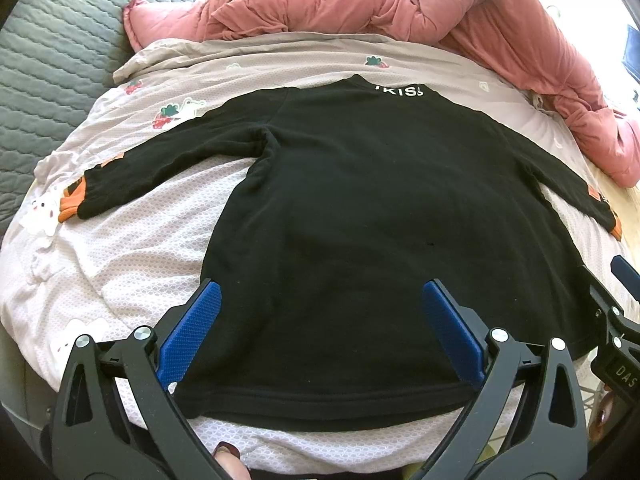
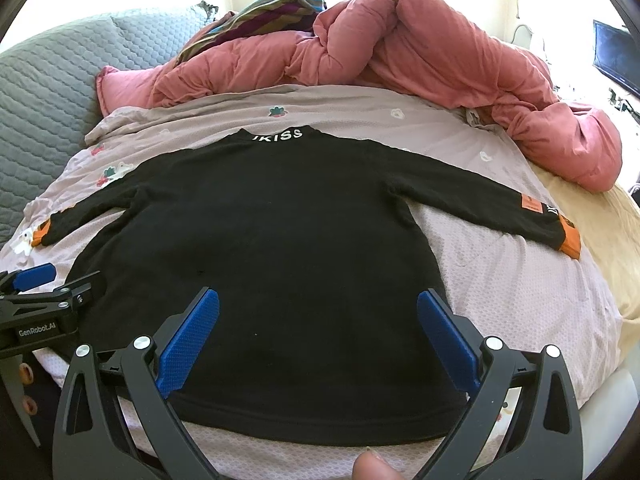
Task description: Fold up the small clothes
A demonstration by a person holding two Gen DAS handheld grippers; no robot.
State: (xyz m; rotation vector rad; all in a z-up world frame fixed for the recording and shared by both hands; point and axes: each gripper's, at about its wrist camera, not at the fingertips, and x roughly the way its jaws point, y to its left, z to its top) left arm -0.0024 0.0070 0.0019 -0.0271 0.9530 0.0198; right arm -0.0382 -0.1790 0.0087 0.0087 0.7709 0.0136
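A small black long-sleeved top (image 1: 360,208) (image 2: 272,240) lies flat on the bed, hem toward me, white lettering at the collar and both sleeves spread out with orange cuffs. My left gripper (image 1: 320,300) hovers open over the hem's left part, blue pads (image 1: 192,332) wide apart with nothing between them. My right gripper (image 2: 318,308) is open over the hem's right part, its pads (image 2: 448,340) apart and empty. The right gripper (image 1: 616,308) shows at the right edge of the left wrist view; the left gripper (image 2: 36,300) shows at the left edge of the right wrist view.
A pale pink printed sheet (image 1: 120,264) (image 2: 520,288) covers the bed under the top. A bunched red-pink duvet (image 1: 460,12) (image 2: 420,48) lies along the far side and right. A grey quilted headboard (image 1: 48,60) (image 2: 48,92) stands at left. A fingertip (image 2: 372,468) shows at the bottom.
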